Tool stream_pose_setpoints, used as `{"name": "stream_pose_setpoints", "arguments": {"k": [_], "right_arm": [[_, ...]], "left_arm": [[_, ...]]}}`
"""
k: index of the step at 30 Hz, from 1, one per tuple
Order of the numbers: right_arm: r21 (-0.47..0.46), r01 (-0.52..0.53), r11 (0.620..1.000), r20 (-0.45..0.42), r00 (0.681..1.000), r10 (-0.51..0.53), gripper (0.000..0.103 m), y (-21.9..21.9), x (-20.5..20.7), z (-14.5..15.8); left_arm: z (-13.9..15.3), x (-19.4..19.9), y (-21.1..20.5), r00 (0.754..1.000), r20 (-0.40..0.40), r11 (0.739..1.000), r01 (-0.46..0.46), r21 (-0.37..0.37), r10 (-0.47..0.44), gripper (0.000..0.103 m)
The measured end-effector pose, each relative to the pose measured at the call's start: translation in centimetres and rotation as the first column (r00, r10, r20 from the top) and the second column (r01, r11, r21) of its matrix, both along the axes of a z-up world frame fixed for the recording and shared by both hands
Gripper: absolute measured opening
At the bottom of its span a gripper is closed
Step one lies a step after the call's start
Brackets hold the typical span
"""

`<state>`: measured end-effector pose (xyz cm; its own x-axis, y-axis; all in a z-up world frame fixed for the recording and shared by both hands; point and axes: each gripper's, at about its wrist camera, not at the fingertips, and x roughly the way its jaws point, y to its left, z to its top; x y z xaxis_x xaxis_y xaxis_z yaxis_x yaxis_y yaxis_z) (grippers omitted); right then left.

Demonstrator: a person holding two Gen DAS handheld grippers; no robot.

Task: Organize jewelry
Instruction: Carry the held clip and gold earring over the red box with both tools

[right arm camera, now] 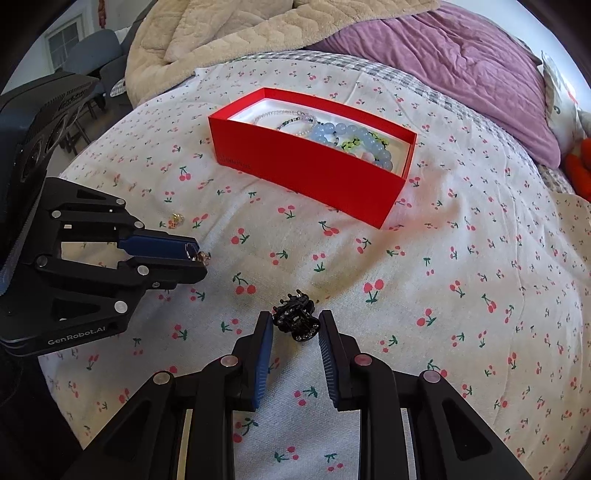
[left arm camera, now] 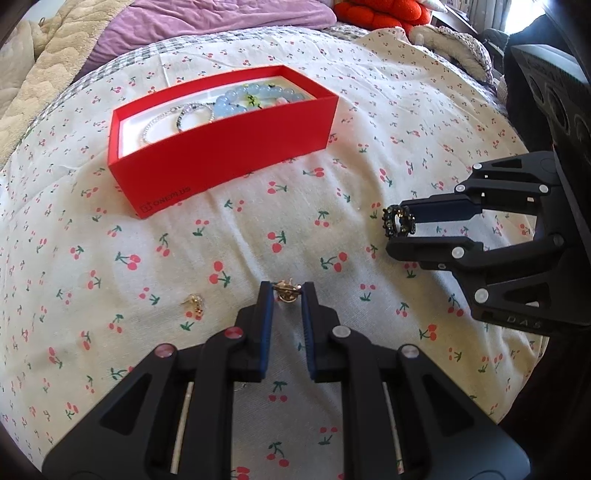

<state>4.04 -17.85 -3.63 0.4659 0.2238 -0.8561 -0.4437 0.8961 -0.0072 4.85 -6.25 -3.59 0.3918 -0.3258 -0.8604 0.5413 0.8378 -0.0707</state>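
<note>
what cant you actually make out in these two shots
- Gold earring between the left tongs: too small in both views to tell its design.
- Second gold piece on the bedspread: tiny and blurred.
- Red box: its near wall hides part of the floor and the beaded bracelets.
- Black hair clip in the right tongs: contact with the pads unclear in the right wrist view.

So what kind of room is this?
Most likely a bedroom: everything sits on a bed with a cherry-print sheet, a purple quilt and a beige blanket bunched behind the red box of beads.
</note>
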Motion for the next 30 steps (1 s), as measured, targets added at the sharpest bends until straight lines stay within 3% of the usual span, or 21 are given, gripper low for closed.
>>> {"name": "stream_pose_setpoints", "arguments": {"k": [15,24,30], "right_arm": [[0.037,0.072,0.997,0.039,0.997,-0.073,0.026,0.2,1.5,3.7],[0.101,0.148,0.984,0.053,0.987,-0.154,0.026,0.2,4.3,6.1],[0.152,0.205,0.967,0.046,0.976,-0.215,0.026,-0.2,7.3,6.9]], "left_arm": [[3.6,1.5,1.5,0.995,0.039,0.994,-0.093,-0.062,0.095,0.017],[6.3,4.3,2.9,0.979,0.061,0.972,-0.183,-0.15,0.194,0.017],[6.1,6.9,3.0,0.967,0.04,0.952,-0.24,-0.188,0.252,0.017]]}}
